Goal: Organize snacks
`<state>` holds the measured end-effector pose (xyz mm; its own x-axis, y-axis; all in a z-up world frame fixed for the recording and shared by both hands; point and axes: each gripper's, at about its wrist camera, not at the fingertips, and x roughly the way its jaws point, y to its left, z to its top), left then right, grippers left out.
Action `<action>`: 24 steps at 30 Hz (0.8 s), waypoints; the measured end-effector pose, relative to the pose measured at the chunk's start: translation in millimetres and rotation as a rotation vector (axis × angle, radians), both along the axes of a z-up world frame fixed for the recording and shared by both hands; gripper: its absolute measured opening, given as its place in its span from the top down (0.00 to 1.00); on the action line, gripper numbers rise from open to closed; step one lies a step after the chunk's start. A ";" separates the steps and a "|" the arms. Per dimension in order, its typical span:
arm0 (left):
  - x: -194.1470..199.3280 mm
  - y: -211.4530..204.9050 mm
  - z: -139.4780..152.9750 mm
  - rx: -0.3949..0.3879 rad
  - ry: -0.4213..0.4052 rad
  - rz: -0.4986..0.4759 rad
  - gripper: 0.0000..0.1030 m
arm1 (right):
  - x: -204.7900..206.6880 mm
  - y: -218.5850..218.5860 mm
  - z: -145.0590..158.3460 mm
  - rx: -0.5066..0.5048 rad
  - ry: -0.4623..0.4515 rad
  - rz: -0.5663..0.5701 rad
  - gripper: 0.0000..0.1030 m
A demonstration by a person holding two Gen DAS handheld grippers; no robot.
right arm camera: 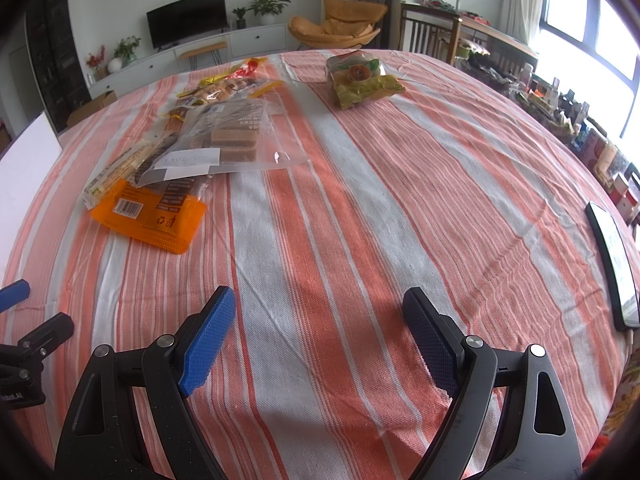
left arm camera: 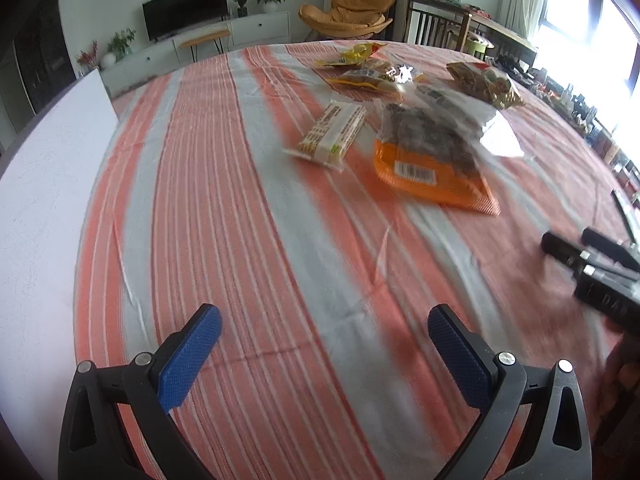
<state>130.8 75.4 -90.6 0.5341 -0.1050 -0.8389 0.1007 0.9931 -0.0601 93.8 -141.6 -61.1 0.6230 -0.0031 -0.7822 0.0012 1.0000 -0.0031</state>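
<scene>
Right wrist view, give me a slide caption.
Open right tool hovers over striped tablecloth, snack packets clustered ahead.

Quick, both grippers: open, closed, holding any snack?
Left gripper: open, empty, above the striped cloth.
Right gripper: open, empty, short of the orange packet.
</scene>
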 end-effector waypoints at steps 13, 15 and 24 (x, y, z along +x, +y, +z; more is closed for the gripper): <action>142.1 -15.7 15.4 0.014 0.077 -0.074 0.29 | 0.3 0.0 -0.3 0.001 0.000 0.000 0.15; 147.5 -19.2 7.2 -0.011 0.085 -0.100 0.30 | 0.4 -0.1 -0.3 0.001 0.000 0.000 0.15; 127.3 -3.9 7.2 -0.069 0.049 0.007 0.72 | 0.5 -0.1 -0.4 0.002 0.000 0.001 0.15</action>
<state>258.0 71.5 -83.4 0.4939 -0.1604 -0.8546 0.0896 0.9870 -0.1335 94.4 -141.7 -61.5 0.6227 -0.0013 -0.7824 0.0005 1.0000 -0.0012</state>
